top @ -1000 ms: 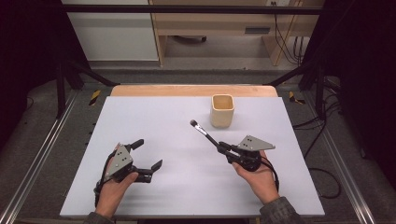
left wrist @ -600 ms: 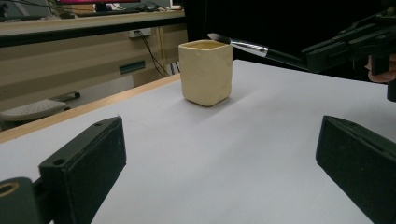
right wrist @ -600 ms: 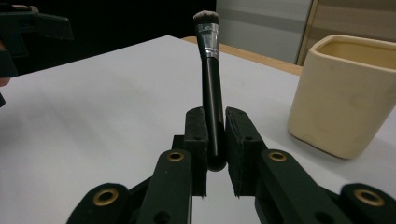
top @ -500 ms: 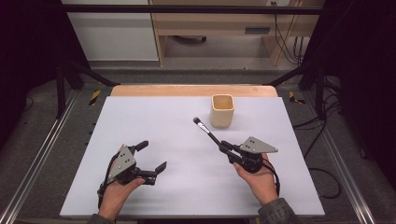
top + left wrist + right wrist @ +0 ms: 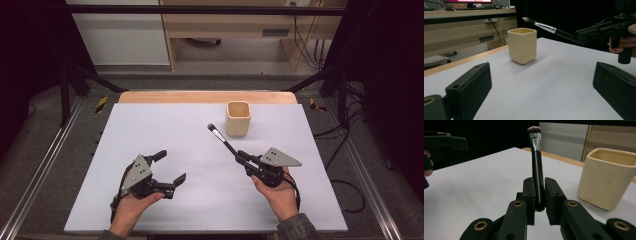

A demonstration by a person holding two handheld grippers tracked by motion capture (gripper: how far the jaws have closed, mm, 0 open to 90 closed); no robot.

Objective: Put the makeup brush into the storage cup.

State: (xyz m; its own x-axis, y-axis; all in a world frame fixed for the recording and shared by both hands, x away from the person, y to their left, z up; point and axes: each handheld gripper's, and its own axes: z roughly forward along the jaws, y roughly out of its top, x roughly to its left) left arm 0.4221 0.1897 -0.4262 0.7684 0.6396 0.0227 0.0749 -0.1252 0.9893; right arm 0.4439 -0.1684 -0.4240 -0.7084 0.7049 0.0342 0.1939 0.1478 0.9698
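My right gripper (image 5: 241,159) pinches the brush (image 5: 223,140); left fingers (image 5: 179,178) are spread, empty. I judge next: carry it over the cup (image 5: 238,118), tip it in.

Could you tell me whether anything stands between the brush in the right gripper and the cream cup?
Nothing visible does. The right gripper holds the brush with its bristles up beside the cup, with bare table between them.

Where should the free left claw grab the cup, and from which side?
Take the cup across two opposite flat walls just below the rim, coming level from the person's side. It stands upright, square with rounded corners, and nothing lies between it and the open left claw. The right claw holds the brush.
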